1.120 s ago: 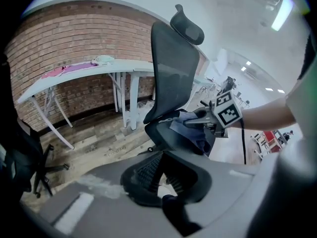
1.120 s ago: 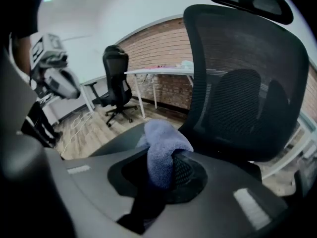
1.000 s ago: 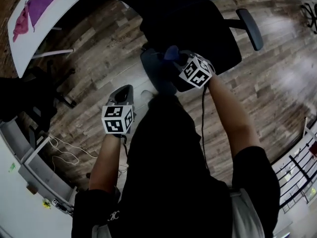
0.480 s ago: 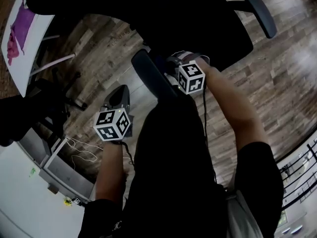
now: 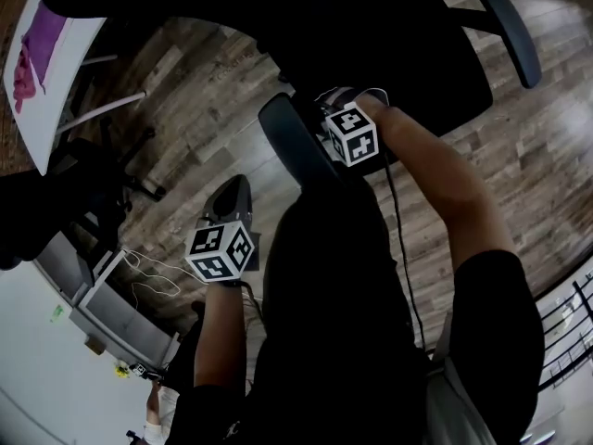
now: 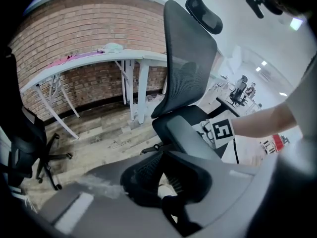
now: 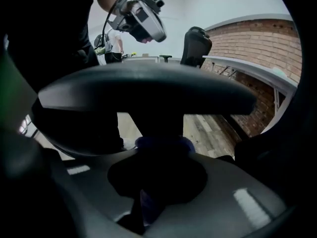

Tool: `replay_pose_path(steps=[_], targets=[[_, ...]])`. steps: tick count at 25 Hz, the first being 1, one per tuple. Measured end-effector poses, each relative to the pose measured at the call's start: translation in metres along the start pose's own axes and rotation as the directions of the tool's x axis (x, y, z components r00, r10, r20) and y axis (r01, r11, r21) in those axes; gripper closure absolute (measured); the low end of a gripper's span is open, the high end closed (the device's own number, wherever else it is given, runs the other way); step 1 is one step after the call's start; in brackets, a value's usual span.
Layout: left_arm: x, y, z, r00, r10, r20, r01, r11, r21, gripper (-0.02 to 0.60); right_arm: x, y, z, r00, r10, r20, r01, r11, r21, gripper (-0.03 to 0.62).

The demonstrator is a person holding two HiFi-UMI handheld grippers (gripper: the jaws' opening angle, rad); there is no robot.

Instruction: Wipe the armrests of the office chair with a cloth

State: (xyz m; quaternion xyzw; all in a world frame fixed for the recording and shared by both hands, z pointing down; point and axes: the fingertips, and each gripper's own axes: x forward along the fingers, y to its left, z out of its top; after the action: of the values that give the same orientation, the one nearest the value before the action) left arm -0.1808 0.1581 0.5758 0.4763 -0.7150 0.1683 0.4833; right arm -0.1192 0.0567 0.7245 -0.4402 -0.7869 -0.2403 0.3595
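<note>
The black office chair (image 5: 389, 35) fills the top of the head view. Its near armrest (image 5: 295, 142) runs diagonally and its far armrest (image 5: 511, 35) lies at the upper right. My right gripper (image 5: 326, 123) is pressed against the near armrest, shut on a blue cloth (image 7: 163, 144). In the right gripper view the armrest pad (image 7: 143, 90) spans the frame just above the cloth. My left gripper (image 5: 232, 191) hangs over the floor left of the armrest, shut and holding nothing. The left gripper view shows the chair back (image 6: 190, 73) and the same armrest (image 6: 190, 140).
A white desk (image 5: 57, 91) carrying a purple cloth (image 5: 37, 49) stands at the upper left, in front of a brick wall (image 6: 74, 33). Another chair's dark base (image 5: 93, 184) sits left of me. Cables (image 5: 153, 281) lie on the wood floor.
My right gripper stays against the near armrest with the cloth, shifted slightly along it. The left gripper has sunk lower in view. My head has turned, so the chair sits further right.
</note>
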Motion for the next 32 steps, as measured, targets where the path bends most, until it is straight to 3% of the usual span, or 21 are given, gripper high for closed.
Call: replay_pose_path(steps=[8,14,17,21,26,32], targets=[[0.004,0.015,-0.021,1.0,0.026,0.0,-0.026,0.998,-0.054,0.575,0.041,-0.003,-0.036,0.997,0.044,-0.06,-0.04,0.997,0.066,0.528],[0.006,0.021,-0.025,1.0,0.031,-0.005,-0.031,0.998,-0.06,0.575,0.052,-0.007,-0.043,0.988,0.127,-0.087,-0.116,0.986,0.12,0.528],[0.003,0.014,-0.022,1.0,0.02,-0.004,-0.021,0.998,-0.052,0.575,0.044,-0.006,-0.037,0.989,0.107,-0.102,-0.097,0.99,0.099,0.529],[-0.004,0.006,-0.013,1.0,0.002,-0.002,-0.002,0.999,-0.043,0.575,0.01,-0.002,-0.011,0.997,0.065,-0.034,-0.062,0.995,0.072,0.53],[-0.013,-0.011,0.01,0.999,-0.029,0.036,0.03,0.999,-0.029,0.575,-0.031,0.009,0.021,1.0,0.022,0.005,-0.021,0.996,-0.09,0.53],[-0.025,-0.022,0.027,0.997,-0.045,0.067,0.046,0.999,-0.022,0.575,-0.049,0.024,0.018,1.0,0.022,-0.021,-0.024,0.996,-0.081,0.53]])
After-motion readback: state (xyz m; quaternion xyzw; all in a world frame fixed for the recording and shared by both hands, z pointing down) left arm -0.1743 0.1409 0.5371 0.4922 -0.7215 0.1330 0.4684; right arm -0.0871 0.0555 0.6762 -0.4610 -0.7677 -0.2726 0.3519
